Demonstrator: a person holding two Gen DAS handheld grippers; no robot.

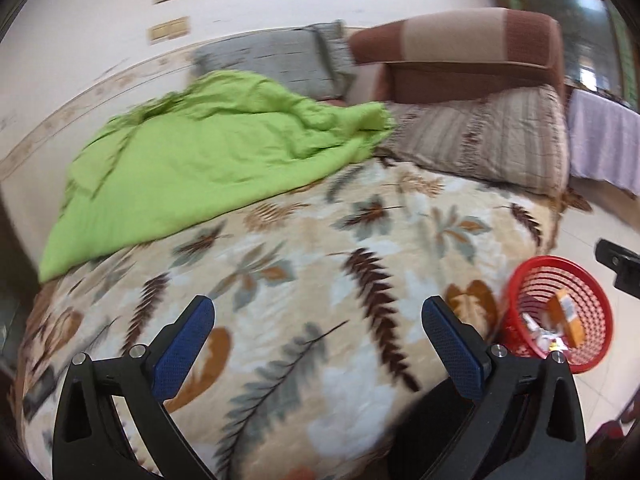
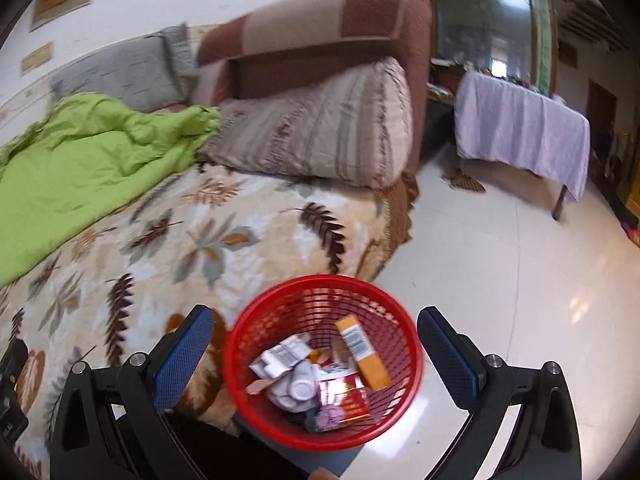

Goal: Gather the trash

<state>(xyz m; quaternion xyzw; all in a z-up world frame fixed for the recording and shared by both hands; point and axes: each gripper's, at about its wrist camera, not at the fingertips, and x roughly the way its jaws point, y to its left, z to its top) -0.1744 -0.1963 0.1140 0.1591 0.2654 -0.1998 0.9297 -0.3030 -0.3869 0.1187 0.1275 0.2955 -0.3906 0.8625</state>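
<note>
Far left we see a green quilt [image 1: 192, 160] bunched on the leaf-print bedspread [image 1: 304, 264]. Our left gripper [image 1: 318, 320] hangs over that bedspread, jaws spread wide, nothing between them. Further right, a striped pillow [image 2: 320, 136] leans on the brown headboard [image 2: 332, 28]. Our right gripper [image 2: 314, 332] sits above the red mesh basket [image 2: 256, 320], jaws wide apart, holding nothing. The basket stands on the white floor [image 2: 500, 300] just beside the bed; the trash [image 2: 316, 376], including an orange box [image 2: 362, 352], lies inside it.
</note>
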